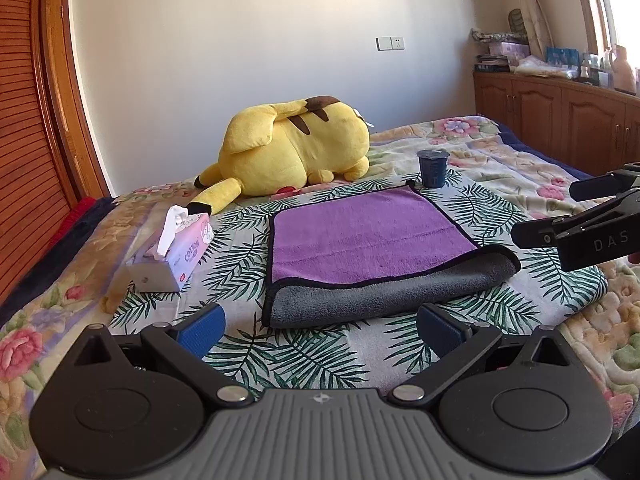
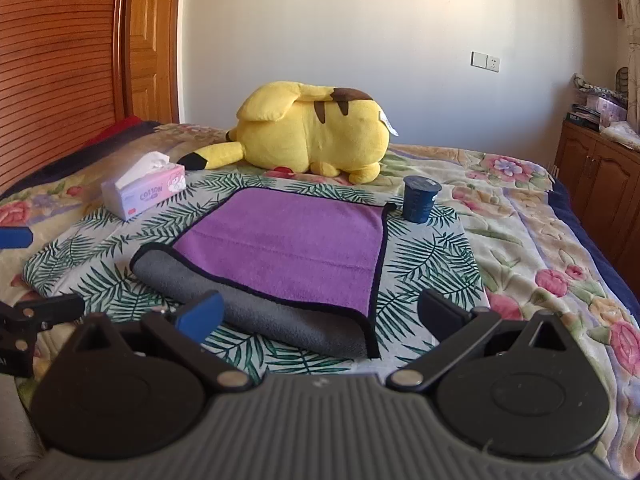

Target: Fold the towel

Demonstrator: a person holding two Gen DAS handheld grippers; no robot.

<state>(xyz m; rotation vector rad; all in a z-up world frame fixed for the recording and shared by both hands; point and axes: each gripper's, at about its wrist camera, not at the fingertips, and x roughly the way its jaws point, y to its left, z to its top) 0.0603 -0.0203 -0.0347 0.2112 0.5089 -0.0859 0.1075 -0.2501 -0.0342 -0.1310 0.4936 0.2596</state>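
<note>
A purple towel [image 1: 368, 236] with a grey underside and black trim lies on the leaf-print cloth on the bed, its near edge folded over so the grey side shows. It also shows in the right wrist view [image 2: 288, 248]. My left gripper [image 1: 320, 326] is open and empty, just short of the towel's folded near edge. My right gripper [image 2: 320, 314] is open and empty at the towel's near right corner; its body also shows at the right edge of the left wrist view [image 1: 580, 232].
A yellow plush toy [image 1: 296, 144] lies behind the towel. A dark blue cup [image 1: 433, 168] stands at the towel's far right corner. A pink tissue box [image 1: 180, 248] sits to the left. Wooden cabinets [image 1: 560, 120] line the right wall.
</note>
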